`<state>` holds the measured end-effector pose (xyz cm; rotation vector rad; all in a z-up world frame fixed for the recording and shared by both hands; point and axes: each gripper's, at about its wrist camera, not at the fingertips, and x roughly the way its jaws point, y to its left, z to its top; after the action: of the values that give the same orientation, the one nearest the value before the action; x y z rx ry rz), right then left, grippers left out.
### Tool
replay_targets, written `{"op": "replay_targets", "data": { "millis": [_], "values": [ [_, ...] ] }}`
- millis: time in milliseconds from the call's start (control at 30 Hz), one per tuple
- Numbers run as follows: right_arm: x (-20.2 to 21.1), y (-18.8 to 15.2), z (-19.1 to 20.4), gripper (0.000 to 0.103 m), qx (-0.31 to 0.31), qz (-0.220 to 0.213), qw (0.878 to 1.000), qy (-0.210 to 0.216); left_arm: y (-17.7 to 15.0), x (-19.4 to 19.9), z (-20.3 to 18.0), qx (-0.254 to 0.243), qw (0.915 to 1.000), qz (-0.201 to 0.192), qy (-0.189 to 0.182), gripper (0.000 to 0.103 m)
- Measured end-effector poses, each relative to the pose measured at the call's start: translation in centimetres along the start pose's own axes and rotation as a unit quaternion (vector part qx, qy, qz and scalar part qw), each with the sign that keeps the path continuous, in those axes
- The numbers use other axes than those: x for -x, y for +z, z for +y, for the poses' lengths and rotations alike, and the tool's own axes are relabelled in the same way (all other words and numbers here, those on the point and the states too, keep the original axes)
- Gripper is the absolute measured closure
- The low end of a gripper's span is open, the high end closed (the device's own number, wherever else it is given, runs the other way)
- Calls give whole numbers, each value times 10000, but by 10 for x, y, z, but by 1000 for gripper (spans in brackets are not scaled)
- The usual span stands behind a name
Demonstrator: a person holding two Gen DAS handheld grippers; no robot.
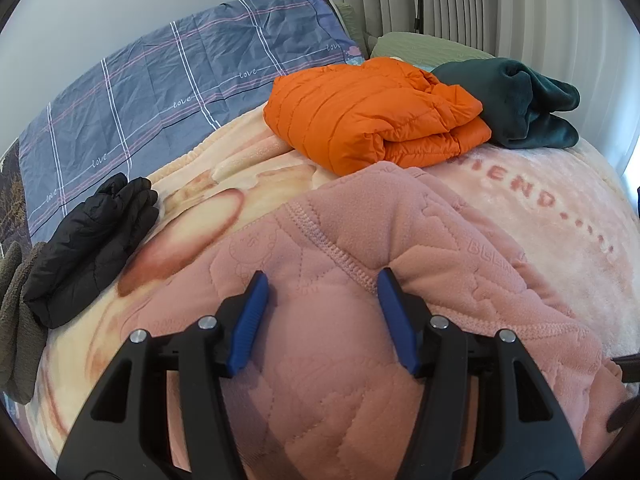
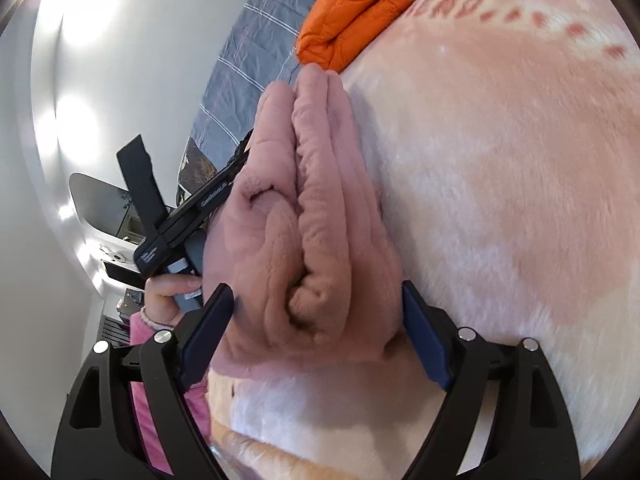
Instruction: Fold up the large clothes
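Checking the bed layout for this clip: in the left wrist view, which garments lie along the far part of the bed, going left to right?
black puffer jacket → orange down jacket → dark green fleece. The pink fleece garment lies nearer, under the left gripper, so it is left out.

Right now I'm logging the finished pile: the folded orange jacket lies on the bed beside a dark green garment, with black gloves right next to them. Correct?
Not quite. In the left wrist view the orange jacket does lie beside the dark green garment, but the black gloves lie apart, at the bed's left.
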<state>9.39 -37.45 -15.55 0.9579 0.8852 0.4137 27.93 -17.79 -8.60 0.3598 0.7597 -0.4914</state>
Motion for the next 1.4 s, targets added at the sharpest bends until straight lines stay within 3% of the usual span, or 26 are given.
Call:
{"op": "replay_targets", "data": {
  "millis": [133, 200, 333, 367, 400, 433, 500, 533, 600, 700, 833, 933, 1100, 1200, 1267, 1400],
  "values": [
    [-10, 6, 0, 13, -170, 59, 9998, -43, 2, 0, -2, 6, 10000, 4, -2, 44],
    [-15, 11, -4, 1, -384, -4, 9992, 92, 1, 0, 0, 3, 10000, -1, 1, 44],
    [-34, 22, -2, 1, -433, 62, 9990, 1, 1, 0, 0, 16, 10000, -9, -5, 44],
    [-35, 20, 3, 7, -285, 20, 9996, -89, 1, 0, 0, 25, 10000, -19, -9, 44],
    [-33, 17, 7, 22, -107, -50, 9997, -223, 1, 1, 1, 38, 10000, -30, -16, 44],
    [-30, 13, 8, 29, 30, -142, 9992, -374, 1, 1, 2, 60, 10000, -43, -35, 44],
    [-24, 7, 2, 47, 106, -290, 9991, -287, 0, 1, 4, 97, 9999, -55, -83, 44],
    [-21, 6, -1, 49, 103, -315, 9992, -218, 1, 1, 4, 104, 9999, -56, -101, 44],
    [-21, 4, -2, 51, 169, -378, 9989, -223, 1, 1, 3, 84, 9999, -59, -87, 44],
    [-22, 0, 7, 50, 537, -565, 9954, -563, 0, 3, 1, 58, 9999, -116, -16, 43],
    [-22, -1, 10, 50, 702, -676, 9930, -665, -1, 12, 7, 213, 9994, -269, 46, 31],
    [-21, -4, 8, 50, 779, -732, 9917, -712, 0, 27, 22, 583, 9972, -449, -88, 18],
    [-19, -6, 6, 49, 842, -764, 9906, -759, -7, 54, 58, 1144, 9913, -656, 24, 16],
    [-20, -5, 7, 49, 861, -769, 9904, -761, -26, 62, 84, 1490, 9872, -537, -170, 14],
    [-22, -4, 8, 48, 882, -772, 9901, -774, -49, 68, 101, 1908, 9782, -505, -637, 11],
    [-24, -4, 10, 47, 918, -747, 9897, -808, -83, 66, 107, 2232, 9609, -289, -1610, 6]
  ]
}}
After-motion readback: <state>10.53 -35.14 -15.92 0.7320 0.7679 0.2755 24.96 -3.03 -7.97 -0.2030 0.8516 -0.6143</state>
